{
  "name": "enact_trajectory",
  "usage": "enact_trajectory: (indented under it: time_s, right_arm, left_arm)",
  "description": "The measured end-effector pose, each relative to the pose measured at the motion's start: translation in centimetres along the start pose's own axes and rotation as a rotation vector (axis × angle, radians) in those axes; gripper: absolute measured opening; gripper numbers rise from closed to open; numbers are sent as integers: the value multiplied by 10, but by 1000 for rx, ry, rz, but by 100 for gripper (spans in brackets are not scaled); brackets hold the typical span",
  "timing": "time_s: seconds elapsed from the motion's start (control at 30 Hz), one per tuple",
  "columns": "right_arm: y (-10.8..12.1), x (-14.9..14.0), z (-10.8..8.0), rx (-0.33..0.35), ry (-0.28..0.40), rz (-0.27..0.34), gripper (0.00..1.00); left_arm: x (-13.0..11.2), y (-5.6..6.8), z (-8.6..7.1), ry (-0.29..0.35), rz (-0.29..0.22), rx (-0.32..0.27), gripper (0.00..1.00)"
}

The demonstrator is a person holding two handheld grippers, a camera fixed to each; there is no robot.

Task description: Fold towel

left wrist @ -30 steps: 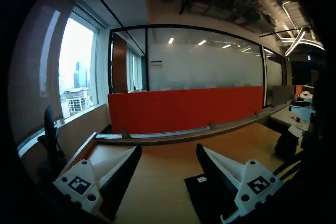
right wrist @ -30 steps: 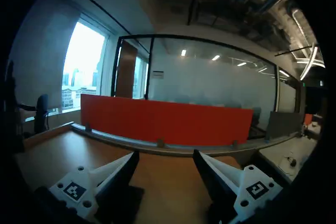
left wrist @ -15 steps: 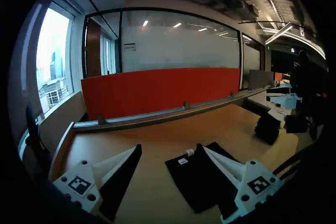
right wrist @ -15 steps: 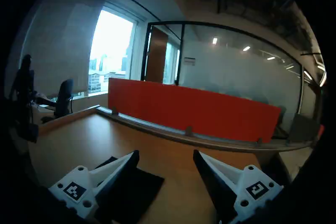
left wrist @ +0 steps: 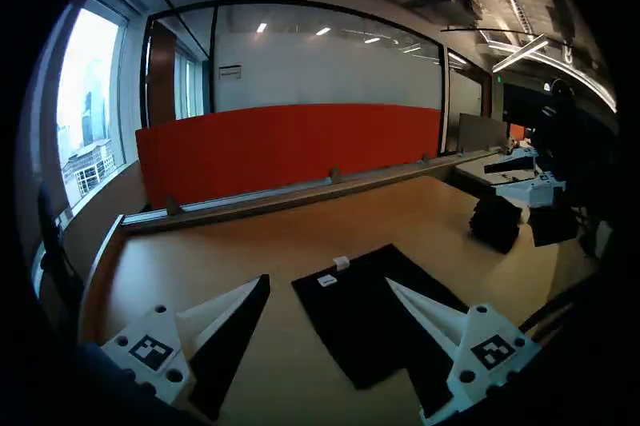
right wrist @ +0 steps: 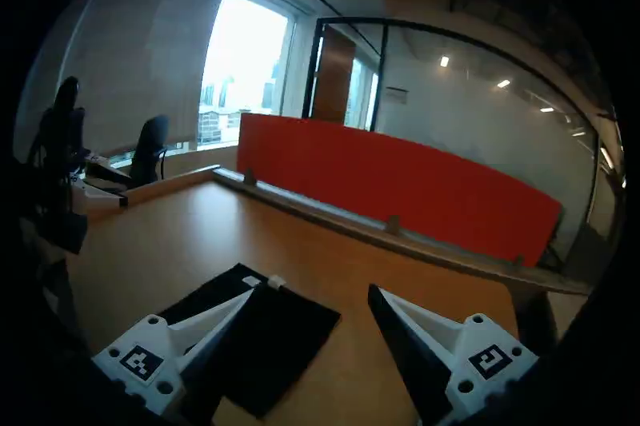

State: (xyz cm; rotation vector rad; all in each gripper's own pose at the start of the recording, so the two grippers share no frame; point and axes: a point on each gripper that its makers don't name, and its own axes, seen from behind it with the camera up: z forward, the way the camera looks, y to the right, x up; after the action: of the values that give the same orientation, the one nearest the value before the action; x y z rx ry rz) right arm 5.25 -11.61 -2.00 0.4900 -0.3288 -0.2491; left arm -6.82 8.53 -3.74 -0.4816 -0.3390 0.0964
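A black towel (left wrist: 370, 308) lies flat on the wooden desk (left wrist: 240, 254), with two small white tags at its far edge. In the left gripper view my left gripper (left wrist: 324, 298) is open above the desk; the towel sits under its right finger. In the right gripper view the same towel (right wrist: 272, 338) lies at the lower left, partly behind the left finger of my right gripper (right wrist: 316, 302), which is open and holds nothing. Both grippers hover above the towel's near side without touching it.
A red divider panel (left wrist: 288, 146) runs along the desk's far edge. A dark folded pile (left wrist: 496, 222) sits at the desk's right end in the left gripper view. Office chairs (right wrist: 148, 150) stand by the window at left in the right gripper view.
Both views have tilted down and swung, so the towel has come more fully into sight. The left gripper now looks further right, the right gripper further left. The jaws stay open.
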Motion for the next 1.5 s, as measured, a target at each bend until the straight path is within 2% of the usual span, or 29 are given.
enact_trajectory:
  time_s: [0.4,0.6,0.97,1.2,1.5]
  right_arm:
    - [-21,-46,10,40,-80,-3,100]
    - [-31,-74,16,64,-122,-3,100]
    - [-56,-135,29,134,-214,-32,100]
    - [-70,-175,36,168,-288,-37,100]
    - [-83,-216,41,205,-368,-38,100]
  left_arm:
    - [-48,14,12,-66,19,-47,96]
    - [-73,24,19,-105,36,-88,96]
    - [-126,44,41,-201,85,-167,96]
    - [-159,51,57,-257,103,-198,96]
    - [-201,56,68,-329,97,-220,96]
